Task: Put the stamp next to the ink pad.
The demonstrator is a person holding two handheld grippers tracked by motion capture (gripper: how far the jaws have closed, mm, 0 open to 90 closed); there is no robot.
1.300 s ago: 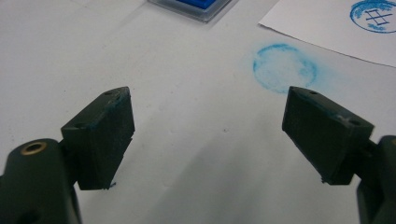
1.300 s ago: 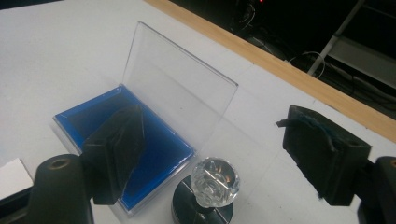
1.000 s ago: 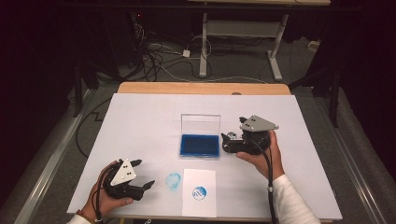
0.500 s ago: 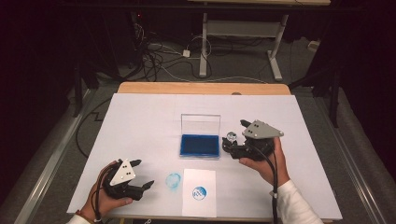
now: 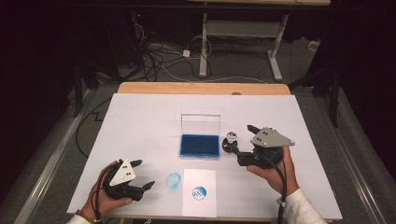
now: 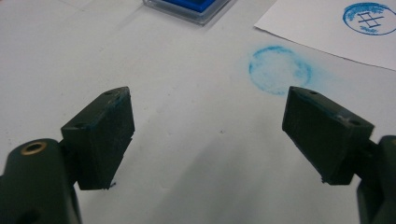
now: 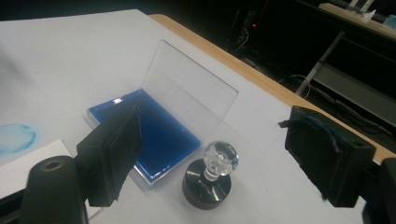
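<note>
Jaws spread wide and empty, the right gripper (image 7: pixel 212 154) faces the stamp (image 7: pixel 208 179) standing just beside the open ink pad (image 7: pixel 154 135), apparently set down, and should back away level, without clipping its knob.

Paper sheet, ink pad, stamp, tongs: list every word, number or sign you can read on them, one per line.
Paper sheet: a round blue stamp mark with crossed strokes inside, like a character; it cannot be read as a word.
Table: a smeared blue ring, no text.
Ink pad: no label.
Stamp: no lettering.
Tongs: no markings to read.
</note>
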